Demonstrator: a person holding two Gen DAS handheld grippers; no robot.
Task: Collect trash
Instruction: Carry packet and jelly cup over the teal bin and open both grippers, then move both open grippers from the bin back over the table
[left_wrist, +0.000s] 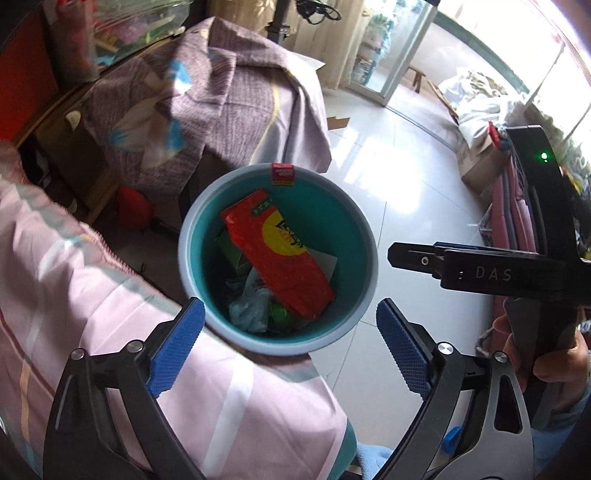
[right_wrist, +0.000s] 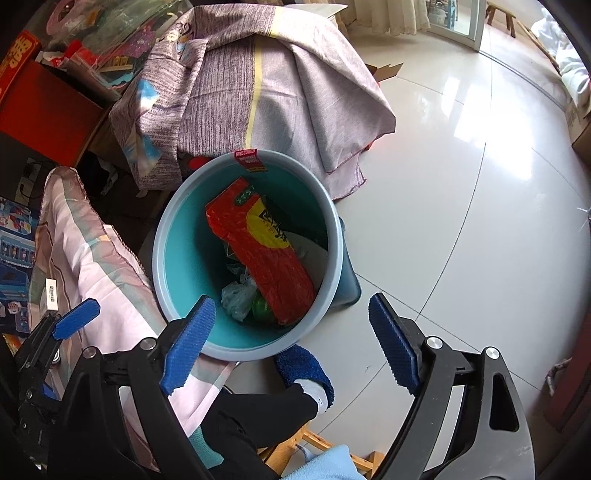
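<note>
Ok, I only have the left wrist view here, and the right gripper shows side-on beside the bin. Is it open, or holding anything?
Observer: Open and empty. In the right wrist view the right gripper has its jaws spread wide, nothing between them, above the near side of the teal bin.
Operator: Anything on the floor by the bin that I can't see?
Observer: Yes, a foot in a blue slipper on the tiled floor, just by the bin's near rim.

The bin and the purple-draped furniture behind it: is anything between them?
In the right wrist view, something red peeks out between the bin and the purple cloth; what it is cannot be told.
</note>
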